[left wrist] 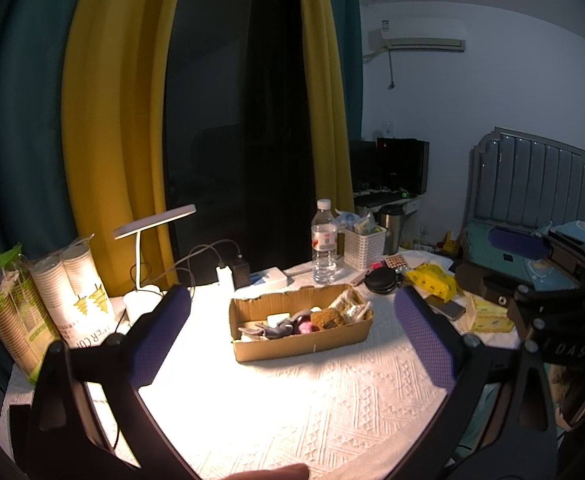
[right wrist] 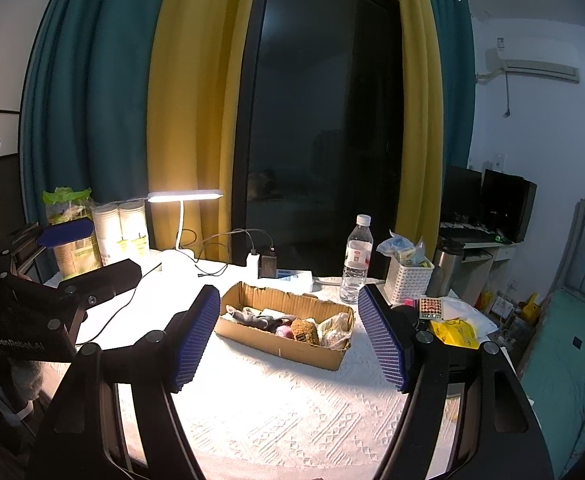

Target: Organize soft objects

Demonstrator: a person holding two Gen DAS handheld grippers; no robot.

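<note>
Left tool and right tool: blue-padded jaws wide apart, empty, above white textured worktop. Brown open cardboard box mid-worktop holds soft items. Clear plastic bottle near far edge.

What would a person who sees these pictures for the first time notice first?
Most likely the open cardboard box in the middle of the white table cover, filled with small soft things, among them a brown plush toy. Behind it on the left, a lit desk lamp throws bright light on the cover. The yellow curtains around the dark window also stand out.
</note>
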